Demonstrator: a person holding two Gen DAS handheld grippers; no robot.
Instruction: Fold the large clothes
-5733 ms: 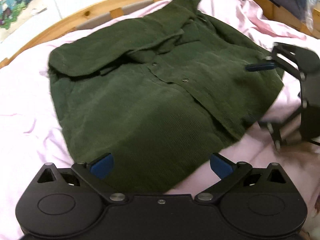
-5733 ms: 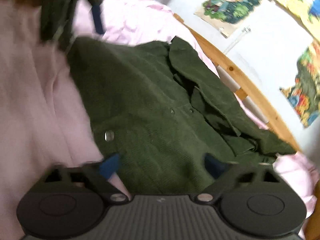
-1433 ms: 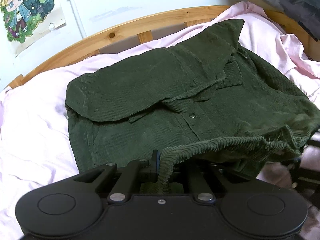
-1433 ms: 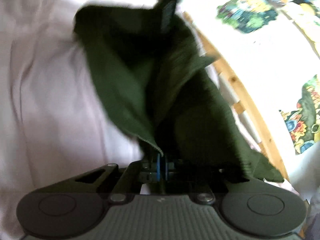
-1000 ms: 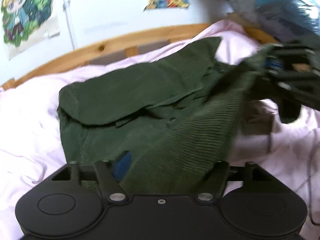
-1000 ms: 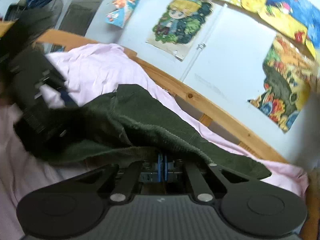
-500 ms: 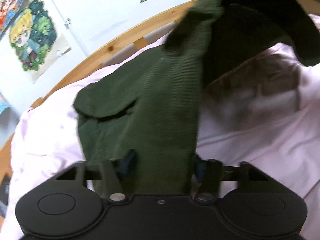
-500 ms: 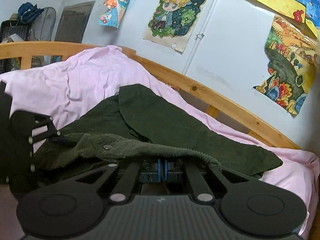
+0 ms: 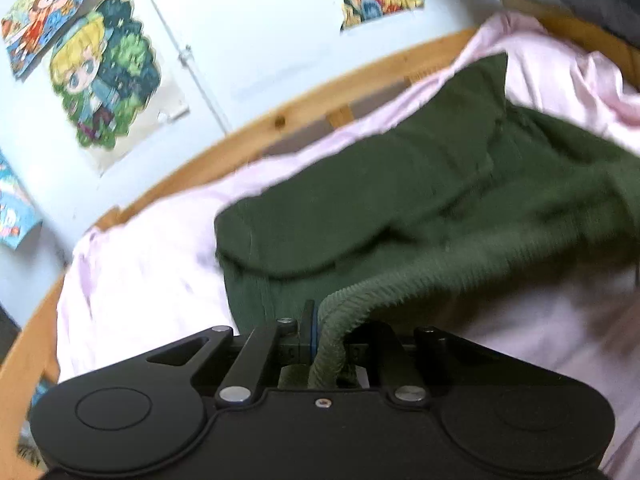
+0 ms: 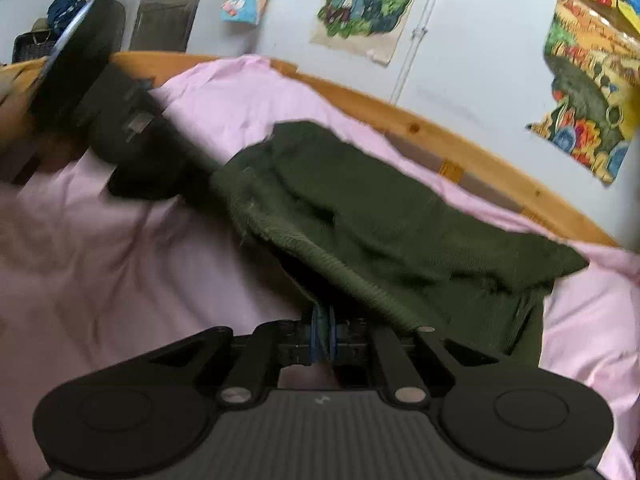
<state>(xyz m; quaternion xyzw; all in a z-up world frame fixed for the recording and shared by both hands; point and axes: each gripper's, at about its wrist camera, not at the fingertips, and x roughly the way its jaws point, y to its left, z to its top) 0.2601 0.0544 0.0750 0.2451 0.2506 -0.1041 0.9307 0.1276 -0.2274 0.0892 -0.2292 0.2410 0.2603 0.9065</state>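
The green corduroy jacket (image 9: 400,184) lies across the pink sheet (image 9: 140,264), filling the centre and right of the left wrist view. At bottom centre, the left gripper (image 9: 320,332) has its jaws pinched on the ribbed hem. In the right wrist view, the right gripper (image 10: 322,334) is likewise clamped on the hem, while the left gripper appears blurred at upper left.

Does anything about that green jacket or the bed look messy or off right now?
Nothing looks damaged. The green jacket is mid-fold, so it lies bunched and uneven on the pink sheet, its ribbed hem pinched in the left gripper and the right gripper. The sheet is wrinkled.
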